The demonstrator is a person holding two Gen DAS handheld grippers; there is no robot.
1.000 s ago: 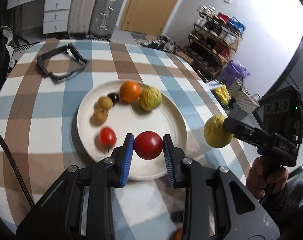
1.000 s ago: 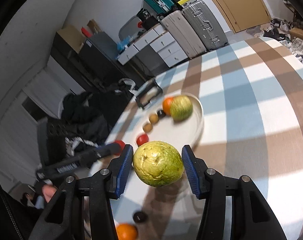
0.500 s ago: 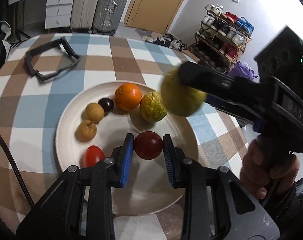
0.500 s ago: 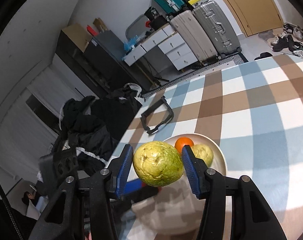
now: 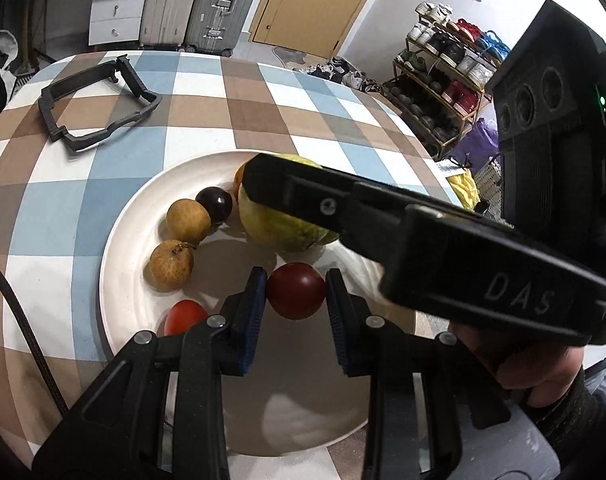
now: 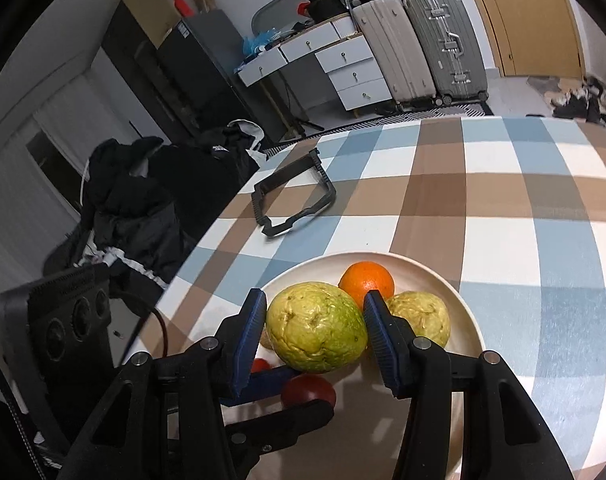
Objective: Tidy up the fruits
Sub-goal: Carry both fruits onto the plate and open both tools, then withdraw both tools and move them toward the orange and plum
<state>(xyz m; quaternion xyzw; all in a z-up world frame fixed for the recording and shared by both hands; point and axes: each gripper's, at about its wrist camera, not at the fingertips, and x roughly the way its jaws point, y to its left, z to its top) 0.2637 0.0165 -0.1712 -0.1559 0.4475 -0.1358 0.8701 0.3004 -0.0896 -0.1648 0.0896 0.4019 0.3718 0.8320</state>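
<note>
My left gripper [image 5: 296, 300] is shut on a dark red tomato [image 5: 296, 296], low over the white plate [image 5: 119, 240]. On the plate lie two brown longans [image 5: 188, 221], a dark plum [image 5: 215, 204], a red tomato [image 5: 185, 316] and a mostly hidden orange [image 5: 239, 178]. My right gripper [image 6: 315, 332] is shut on a yellow-green guava [image 6: 317, 328] above the plate [image 6: 471, 320], beside the orange [image 6: 366, 278] and a second guava [image 6: 421, 314]. In the left wrist view the right gripper's black finger [image 5: 343, 200] crosses the fruit. The held tomato [image 6: 309, 390] shows just below the guava.
A black plastic frame [image 5: 99, 108] lies on the checked tablecloth at the far left, also seen from the right [image 6: 295, 200]. A shoe rack [image 5: 447, 76] stands off the table's right side. Suitcases [image 6: 443, 40], drawers and a heap of dark clothes [image 6: 143, 200] lie beyond the far edge.
The right gripper has carried the guava from beside the table's right edge to over the plate. The left gripper has moved forward and lower over the plate, still holding the dark tomato.
</note>
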